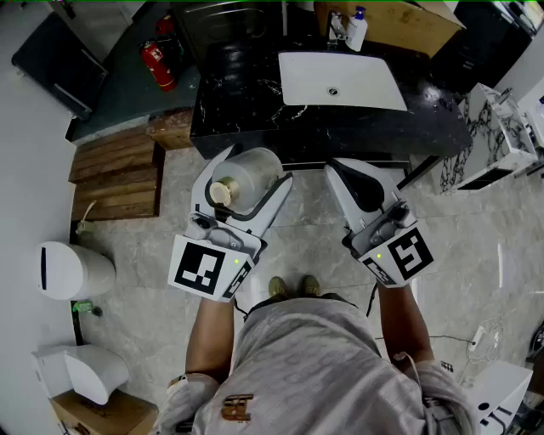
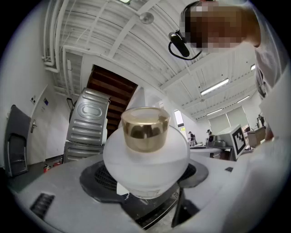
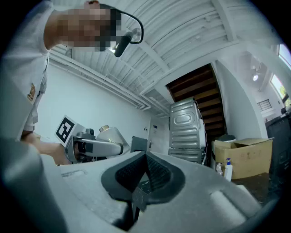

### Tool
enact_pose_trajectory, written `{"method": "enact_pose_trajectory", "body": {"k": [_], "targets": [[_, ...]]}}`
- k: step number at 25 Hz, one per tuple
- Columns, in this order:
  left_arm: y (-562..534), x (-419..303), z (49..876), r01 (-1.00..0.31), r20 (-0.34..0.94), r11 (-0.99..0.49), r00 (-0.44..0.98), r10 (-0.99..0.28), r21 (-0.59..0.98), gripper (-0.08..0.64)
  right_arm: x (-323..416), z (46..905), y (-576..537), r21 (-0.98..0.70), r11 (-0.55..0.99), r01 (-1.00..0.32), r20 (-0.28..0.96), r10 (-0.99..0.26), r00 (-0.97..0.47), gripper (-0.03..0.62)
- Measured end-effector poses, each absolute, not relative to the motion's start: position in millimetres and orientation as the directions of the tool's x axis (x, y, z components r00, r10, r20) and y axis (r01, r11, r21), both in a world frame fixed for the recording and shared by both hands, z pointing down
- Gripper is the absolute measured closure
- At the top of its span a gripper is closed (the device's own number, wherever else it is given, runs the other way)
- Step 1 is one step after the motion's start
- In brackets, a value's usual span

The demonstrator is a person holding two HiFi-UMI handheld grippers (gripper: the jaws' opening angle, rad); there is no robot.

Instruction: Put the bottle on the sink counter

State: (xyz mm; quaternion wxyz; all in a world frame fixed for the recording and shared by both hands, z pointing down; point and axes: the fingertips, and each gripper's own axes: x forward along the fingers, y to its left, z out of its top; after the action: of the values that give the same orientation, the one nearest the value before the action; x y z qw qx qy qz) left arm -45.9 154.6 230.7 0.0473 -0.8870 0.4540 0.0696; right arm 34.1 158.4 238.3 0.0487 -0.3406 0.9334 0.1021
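A frosted white bottle (image 1: pixel 252 170) with a gold cap (image 1: pixel 223 191) lies between the jaws of my left gripper (image 1: pixel 246 180), which is shut on its round body and holds it over the floor just in front of the counter. In the left gripper view the bottle (image 2: pixel 145 159) fills the middle, its cap (image 2: pixel 144 128) pointing back at the camera. My right gripper (image 1: pixel 343 170) is beside it to the right, jaws shut with nothing in them (image 3: pixel 145 157). The black marble sink counter (image 1: pixel 246 106) with a white basin (image 1: pixel 340 81) lies straight ahead.
A pump bottle (image 1: pixel 356 30) and a cardboard box (image 1: pixel 399 21) stand behind the basin. A red fire extinguisher (image 1: pixel 159 64) and wooden steps (image 1: pixel 115 174) are on the left. A white bin (image 1: pixel 72 270) stands on the floor at left, a marbled stand (image 1: pixel 489 140) at right.
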Motion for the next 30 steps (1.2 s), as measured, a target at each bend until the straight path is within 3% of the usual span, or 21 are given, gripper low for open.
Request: {"method": "enact_pose_trajectory", "body": {"k": [30], "targets": [[95,-110,251,-0.778,-0.159,-0.629,0.621,-0.767,-0.006,0.232,-25,258,118,0.168,0.703,-0.691,-0.099,-0.685,-0.722,0.592]]}}
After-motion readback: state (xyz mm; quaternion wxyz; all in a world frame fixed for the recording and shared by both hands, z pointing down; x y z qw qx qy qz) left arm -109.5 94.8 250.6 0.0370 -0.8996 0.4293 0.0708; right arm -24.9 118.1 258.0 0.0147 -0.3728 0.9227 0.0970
